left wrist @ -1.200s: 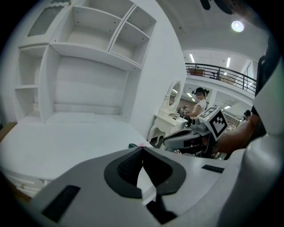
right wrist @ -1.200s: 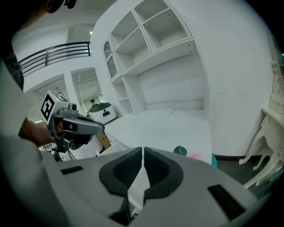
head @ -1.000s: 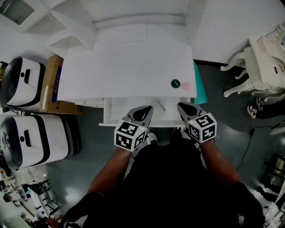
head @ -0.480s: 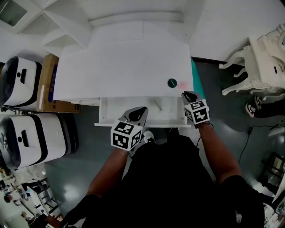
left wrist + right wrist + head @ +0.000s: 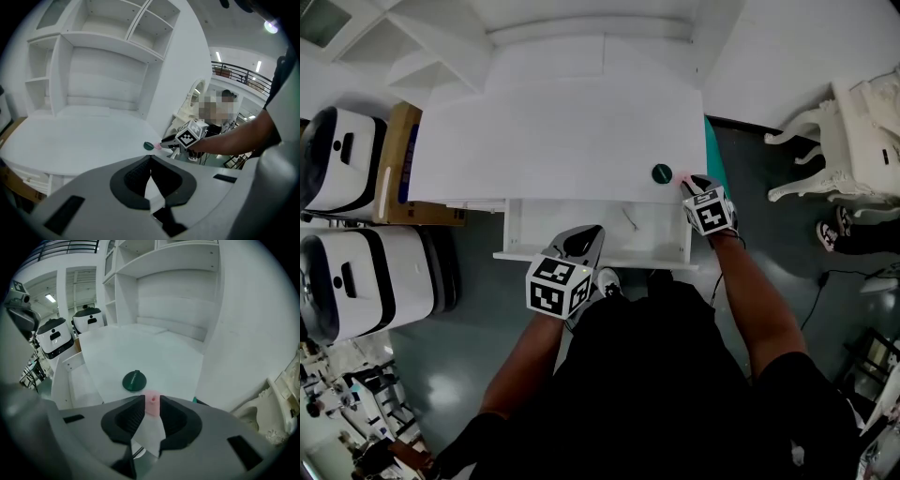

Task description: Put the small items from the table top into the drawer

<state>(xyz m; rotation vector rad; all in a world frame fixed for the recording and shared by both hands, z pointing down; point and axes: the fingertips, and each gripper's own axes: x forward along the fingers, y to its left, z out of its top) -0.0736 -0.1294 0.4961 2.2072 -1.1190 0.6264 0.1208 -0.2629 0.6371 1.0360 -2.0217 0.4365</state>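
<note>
Your right gripper [image 5: 690,184] had its jaws just opening, narrowly apart around the pink piece [image 5: 152,401] on the table top [image 5: 562,131] beside the green disc [image 5: 134,380]; your left gripper [image 5: 150,159] hung closed, empty, above the drawer [image 5: 652,239].

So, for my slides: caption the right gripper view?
Right gripper, jaws just opened, straddles a small pink cylindrical item beside a dark green round lid on the white table top.

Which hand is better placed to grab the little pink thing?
Right. The right gripper has just opened its jaws, the pink item between them; the left gripper hangs by the drawer.
</note>
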